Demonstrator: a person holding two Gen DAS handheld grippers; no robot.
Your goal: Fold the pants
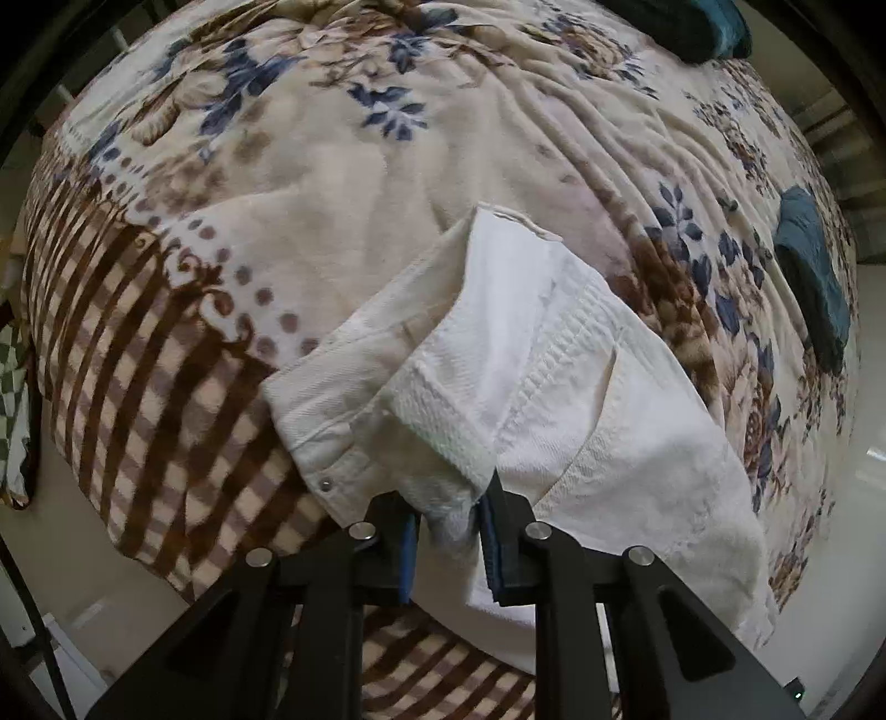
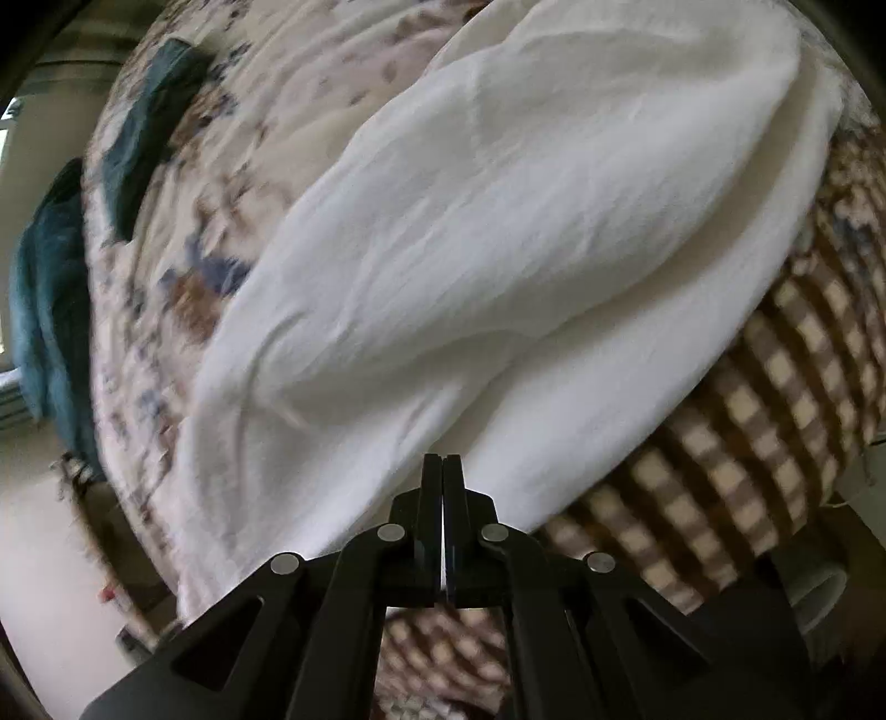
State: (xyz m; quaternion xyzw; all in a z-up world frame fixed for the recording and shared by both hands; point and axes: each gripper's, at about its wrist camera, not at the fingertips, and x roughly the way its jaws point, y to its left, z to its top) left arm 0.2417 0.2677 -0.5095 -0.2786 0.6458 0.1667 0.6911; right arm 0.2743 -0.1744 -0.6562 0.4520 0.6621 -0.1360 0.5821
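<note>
White pants (image 1: 515, 360) lie on a floral and checked blanket (image 1: 288, 166) on a bed, waistband end folded over with a metal button (image 1: 325, 485) showing. My left gripper (image 1: 449, 523) is shut on a bunched edge of the pants between its blue pads. In the right wrist view the pant legs (image 2: 498, 221) stretch away across the blanket (image 2: 775, 399). My right gripper (image 2: 443, 471) is shut, its jaws pressed together at the near edge of the white fabric; the view is blurred and I cannot tell if cloth is pinched.
Teal folded cloth (image 1: 814, 277) lies on the bed's right side, and more (image 1: 692, 27) at the far end; it shows in the right wrist view (image 2: 149, 122) at the left. The bed edge and pale floor (image 1: 83, 531) are near the left gripper.
</note>
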